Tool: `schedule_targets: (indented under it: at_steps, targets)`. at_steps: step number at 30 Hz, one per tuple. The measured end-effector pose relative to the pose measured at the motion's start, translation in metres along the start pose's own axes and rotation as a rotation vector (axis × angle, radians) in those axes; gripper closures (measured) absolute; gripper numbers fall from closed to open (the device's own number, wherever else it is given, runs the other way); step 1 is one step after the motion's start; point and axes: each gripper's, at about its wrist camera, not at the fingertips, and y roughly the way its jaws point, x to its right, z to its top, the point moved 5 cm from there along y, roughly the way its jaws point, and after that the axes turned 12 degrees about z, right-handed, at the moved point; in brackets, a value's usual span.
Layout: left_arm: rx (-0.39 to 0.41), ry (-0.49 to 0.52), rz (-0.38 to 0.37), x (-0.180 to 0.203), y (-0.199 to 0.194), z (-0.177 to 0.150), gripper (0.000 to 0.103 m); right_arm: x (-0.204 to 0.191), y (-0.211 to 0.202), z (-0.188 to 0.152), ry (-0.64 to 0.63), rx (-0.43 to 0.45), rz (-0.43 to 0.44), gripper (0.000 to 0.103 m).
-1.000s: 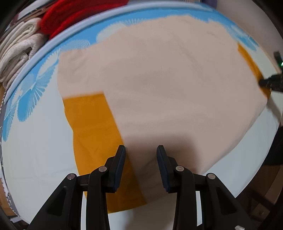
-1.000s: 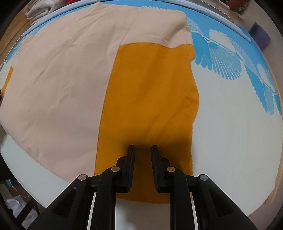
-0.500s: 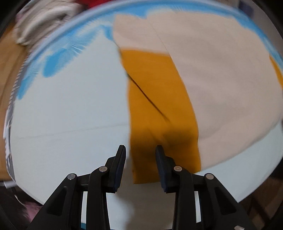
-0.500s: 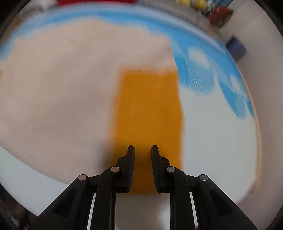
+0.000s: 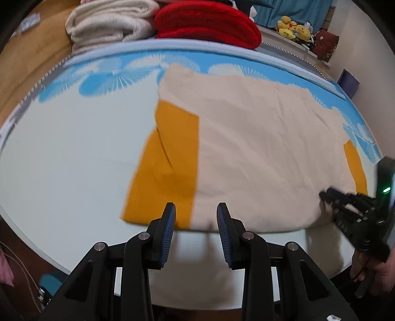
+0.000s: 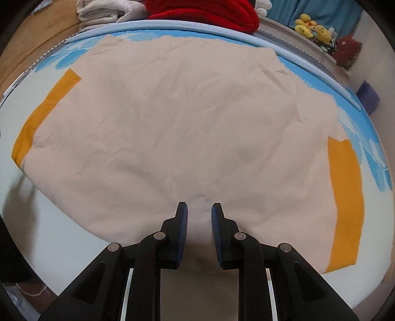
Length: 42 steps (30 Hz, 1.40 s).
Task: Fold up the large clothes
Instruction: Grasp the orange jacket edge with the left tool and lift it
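Observation:
A large beige garment (image 6: 187,128) with orange sleeve ends lies spread flat on the bed. In the right wrist view one orange end (image 6: 39,116) is at the left, the other (image 6: 345,202) at the right. My right gripper (image 6: 199,212) is open over the garment's near hem at its middle, holding nothing. In the left wrist view the garment (image 5: 259,153) fills the right half, with an orange sleeve (image 5: 167,168) at its left. My left gripper (image 5: 196,217) is open above the near hem beside that sleeve. The right gripper (image 5: 325,197) shows at the far right edge.
The bed sheet (image 5: 69,153) is white with a blue fan-pattern border. Folded cream blankets (image 5: 108,24) and a red blanket (image 5: 209,22) are stacked behind the bed. Yellow plush toys (image 5: 293,28) sit on a shelf at the back right.
Both grippers have swung and pulled back toward the bed's near edge. The right one moved from over the orange sleeve to the hem's middle; the left one now sits by the left sleeve.

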Motion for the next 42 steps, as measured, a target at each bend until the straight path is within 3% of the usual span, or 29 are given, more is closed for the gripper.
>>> schedule_targets:
  at_steps: [3,6,11,15,19,20,24,27,29,32,36,39,42]
  targets:
    - [-0.020,0.030,-0.019,0.014,0.007,-0.009,0.072,-0.010,-0.023,-0.004,0.007,0.071,0.002,0.080]
    - [-0.050,0.033,-0.037,0.018,0.018,-0.012,0.072,0.005,-0.005,-0.017,0.034,-0.020,-0.002,0.078]
    - [-0.179,-0.129,-0.143,0.002,0.045,-0.017,0.071,0.039,-0.030,-0.028,0.180,0.042,-0.015,0.077]
    - [-0.258,-0.259,-0.225,-0.013,0.061,-0.019,0.069,0.113,-0.034,-0.056,0.397,0.000,-0.082,0.076]
    - [-0.321,-0.374,-0.275,-0.025,0.076,-0.023,0.046,0.188,-0.048,-0.104,0.655,-0.005,-0.188,0.075]
    - [-0.341,-0.404,-0.276,-0.029,0.080,-0.026,0.045,0.203,-0.053,-0.114,0.691,-0.007,-0.227,0.075]
    - [-0.356,-0.549,-0.300,-0.047,0.084,-0.029,0.045,0.231,-0.080,-0.137,0.812,0.039,-0.288,0.075]
    - [-0.358,-0.566,-0.313,-0.045,0.087,-0.027,0.045,0.226,-0.100,-0.135,0.850,0.142,-0.264,0.075]
    - [-0.345,-0.586,-0.332,-0.044,0.090,-0.028,0.046,0.212,-0.101,-0.119,0.821,0.204,-0.189,0.075]
    - [-0.315,-0.667,-0.358,-0.049,0.096,-0.026,0.046,0.166,-0.092,-0.078,0.677,0.277,-0.024,0.075]
    - [-0.247,-0.706,-0.366,-0.051,0.099,-0.021,0.046,0.089,-0.069,-0.048,0.471,0.264,0.207,0.075]
    - [-0.197,-0.711,-0.359,-0.047,0.101,-0.015,0.048,0.051,-0.047,-0.037,0.335,0.195,0.279,0.075]
    - [-0.168,-0.738,-0.380,-0.043,0.106,-0.008,0.048,0.040,-0.020,-0.041,0.262,0.098,0.236,0.075]
